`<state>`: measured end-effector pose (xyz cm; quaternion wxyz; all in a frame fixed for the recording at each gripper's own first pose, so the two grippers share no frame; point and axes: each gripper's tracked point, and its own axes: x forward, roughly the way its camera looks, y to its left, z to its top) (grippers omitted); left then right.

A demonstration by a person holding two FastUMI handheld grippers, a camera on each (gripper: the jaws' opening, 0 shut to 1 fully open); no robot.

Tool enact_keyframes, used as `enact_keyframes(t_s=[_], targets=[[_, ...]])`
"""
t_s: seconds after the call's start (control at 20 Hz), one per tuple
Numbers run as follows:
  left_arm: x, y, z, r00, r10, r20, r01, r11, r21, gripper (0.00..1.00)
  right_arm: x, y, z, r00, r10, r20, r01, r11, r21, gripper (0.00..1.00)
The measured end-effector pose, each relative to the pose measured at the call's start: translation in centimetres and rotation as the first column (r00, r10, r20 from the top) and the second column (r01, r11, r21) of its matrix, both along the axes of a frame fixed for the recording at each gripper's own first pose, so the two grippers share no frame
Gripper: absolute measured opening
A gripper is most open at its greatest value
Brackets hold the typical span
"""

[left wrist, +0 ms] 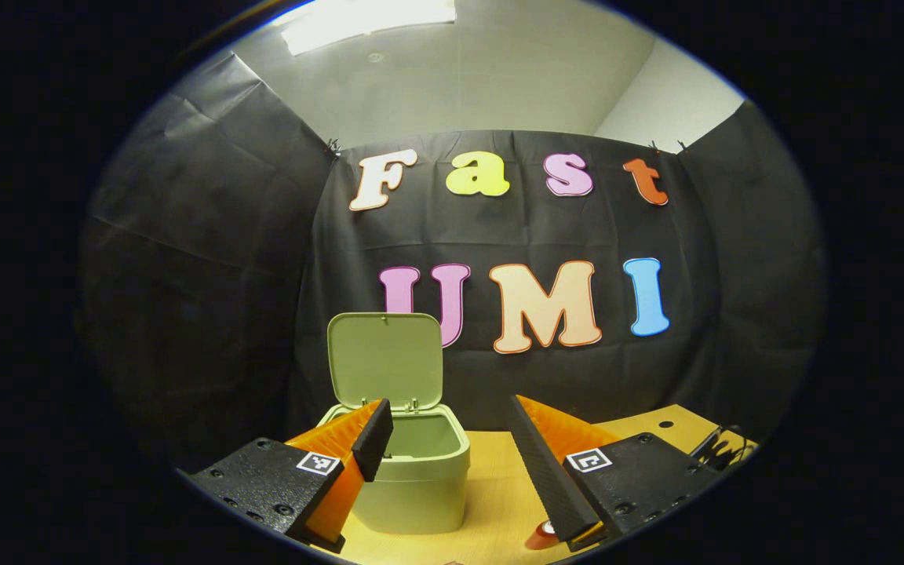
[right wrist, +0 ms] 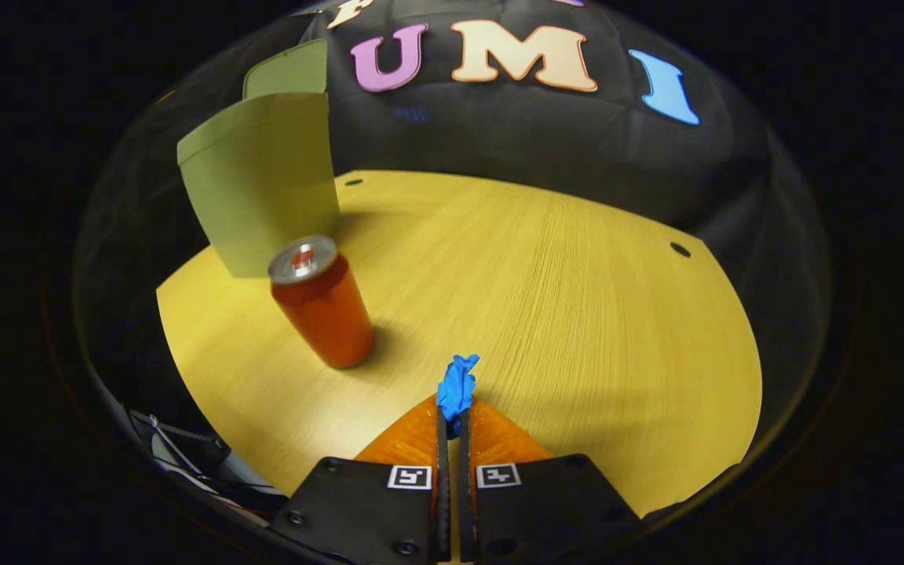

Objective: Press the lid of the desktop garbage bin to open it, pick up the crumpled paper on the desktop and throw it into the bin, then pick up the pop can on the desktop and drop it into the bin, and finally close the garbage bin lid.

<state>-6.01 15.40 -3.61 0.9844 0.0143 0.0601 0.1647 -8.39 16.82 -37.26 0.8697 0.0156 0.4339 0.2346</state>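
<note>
A pale green bin [left wrist: 413, 479] stands on the wooden desk with its lid [left wrist: 385, 361] raised upright. My left gripper [left wrist: 452, 431] hangs open just in front of it, its left finger overlapping the bin's rim. A red pop can [left wrist: 542, 537] peeks out under the right finger. In the right gripper view the red pop can [right wrist: 322, 302] stands upright beside the bin [right wrist: 264, 184]. My right gripper [right wrist: 452, 408] is shut on a blue crumpled paper [right wrist: 457, 384], held low over the desk to the right of the can.
The yellow wooden desk [right wrist: 562, 298] has small dark holes near its far edge [right wrist: 679, 249]. Cables [right wrist: 177, 447] lie off the desk's left side, and cables [left wrist: 723, 443] also lie at its right edge in the left gripper view. Black cloth walls enclose the booth.
</note>
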Motion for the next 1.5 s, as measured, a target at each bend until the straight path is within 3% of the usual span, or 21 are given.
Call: enact_keyframes(t_s=[0.3,0.75,1.0,1.3,1.4,1.5], targets=[[-0.4,2.6,-0.6,1.000,0.019,0.008,-0.019,1.000,-0.019,0.89,9.0,3.1,10.5,0.972,-0.043,0.233,0.025,0.997,0.078,0.06],[-3.1,7.3,-3.7,0.996,0.060,-0.060,-0.060,0.998,0.005,0.89,15.6,13.0,24.6,0.868,-0.009,0.496,-0.105,0.974,0.201,0.08],[-5.5,9.7,-5.8,0.989,0.088,-0.119,-0.087,0.996,0.012,0.90,16.4,20.1,28.0,0.829,0.030,0.558,-0.196,0.951,0.240,0.07],[-6.8,10.3,-7.3,0.985,0.077,-0.157,-0.077,0.997,0.006,0.89,16.7,26.3,28.3,0.820,0.078,0.566,-0.266,0.929,0.257,0.11],[-6.8,10.0,-7.8,0.984,0.063,-0.165,-0.064,0.998,-0.004,0.89,16.5,28.0,28.5,0.813,0.095,0.575,-0.297,0.916,0.268,0.20],[-6.6,9.6,-8.1,0.985,0.047,-0.168,-0.052,0.998,-0.022,0.89,16.1,27.5,28.7,0.797,0.091,0.597,-0.293,0.923,0.251,0.59]])
